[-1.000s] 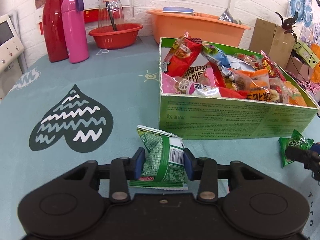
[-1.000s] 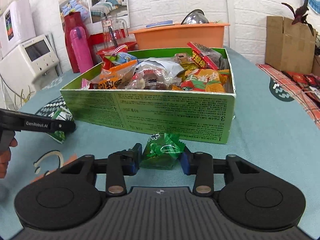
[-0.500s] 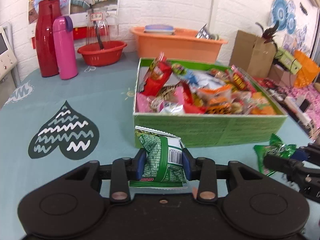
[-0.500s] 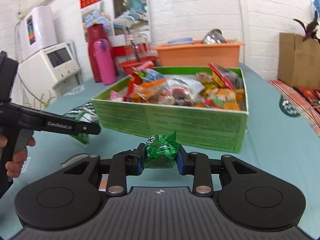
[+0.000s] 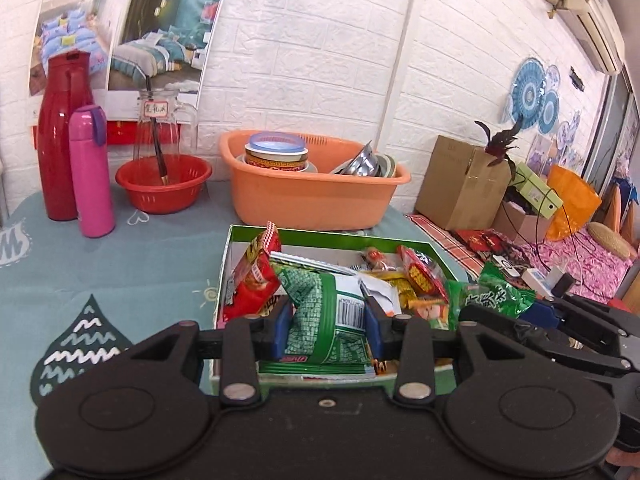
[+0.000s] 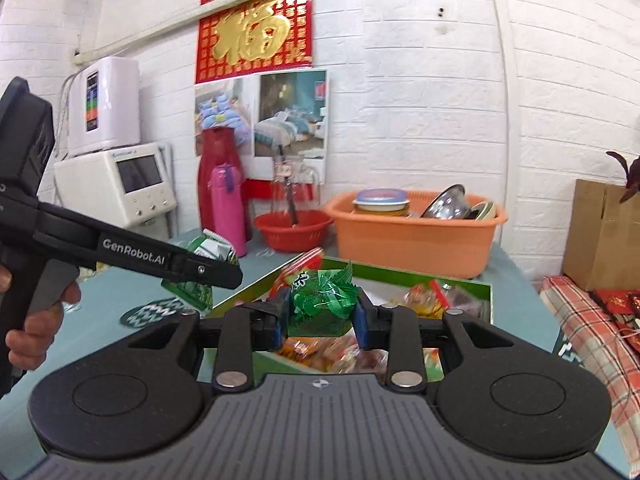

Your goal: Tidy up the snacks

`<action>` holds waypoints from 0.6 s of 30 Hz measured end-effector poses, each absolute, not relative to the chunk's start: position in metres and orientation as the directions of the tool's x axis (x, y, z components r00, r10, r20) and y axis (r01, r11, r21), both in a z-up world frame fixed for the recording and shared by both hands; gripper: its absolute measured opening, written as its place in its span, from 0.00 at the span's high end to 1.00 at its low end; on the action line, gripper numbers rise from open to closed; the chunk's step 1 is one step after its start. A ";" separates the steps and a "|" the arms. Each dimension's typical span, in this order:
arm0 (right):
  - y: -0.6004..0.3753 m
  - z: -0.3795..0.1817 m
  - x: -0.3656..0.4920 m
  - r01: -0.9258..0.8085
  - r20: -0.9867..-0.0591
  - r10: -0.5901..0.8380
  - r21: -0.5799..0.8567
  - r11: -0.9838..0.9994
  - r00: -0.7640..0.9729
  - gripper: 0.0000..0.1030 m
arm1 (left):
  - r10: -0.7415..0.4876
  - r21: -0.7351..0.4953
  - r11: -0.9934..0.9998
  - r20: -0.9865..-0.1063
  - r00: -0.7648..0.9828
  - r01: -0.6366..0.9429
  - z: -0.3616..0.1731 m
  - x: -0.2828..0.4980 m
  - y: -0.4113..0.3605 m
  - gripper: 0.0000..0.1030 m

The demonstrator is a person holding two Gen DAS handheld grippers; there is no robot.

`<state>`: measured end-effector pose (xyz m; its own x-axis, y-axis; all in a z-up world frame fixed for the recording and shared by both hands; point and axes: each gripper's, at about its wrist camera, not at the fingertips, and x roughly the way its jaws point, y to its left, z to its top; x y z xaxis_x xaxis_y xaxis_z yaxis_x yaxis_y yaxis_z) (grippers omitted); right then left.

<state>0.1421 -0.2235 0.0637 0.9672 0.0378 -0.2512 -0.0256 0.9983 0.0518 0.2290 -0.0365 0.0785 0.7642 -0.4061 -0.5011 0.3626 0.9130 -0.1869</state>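
Observation:
My left gripper (image 5: 326, 326) is shut on a green-and-white snack packet (image 5: 326, 316) and holds it in the air above the near edge of the green snack box (image 5: 320, 236). The box is filled with several bright packets. My right gripper (image 6: 320, 314) is shut on a small crinkled green packet (image 6: 322, 298), lifted over the box's near side (image 6: 460, 282). In the left wrist view the right gripper with its green packet (image 5: 500, 294) hangs at the right. In the right wrist view the left gripper (image 6: 208, 270) reaches in from the left, held by a hand (image 6: 34, 330).
On the teal tablecloth (image 5: 132, 256) stand an orange basin (image 5: 316, 192) with dishes behind the box, a red bowl (image 5: 164, 182), a pink flask (image 5: 90, 172) and a red jug (image 5: 60, 136). A cardboard box (image 5: 460, 184) and clutter lie to the right. A white appliance (image 6: 120, 188) stands far left.
Both grippers have risen off the table with their packets and now hang above the snack box, looking less steeply down, so more of the wall shows.

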 end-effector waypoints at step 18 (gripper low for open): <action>-0.253 0.013 0.208 0.068 -0.314 -0.064 0.003 0.998 0.947 0.00 | -0.353 -0.155 0.934 -0.533 0.769 0.321 0.034 0.281 -0.041 0.00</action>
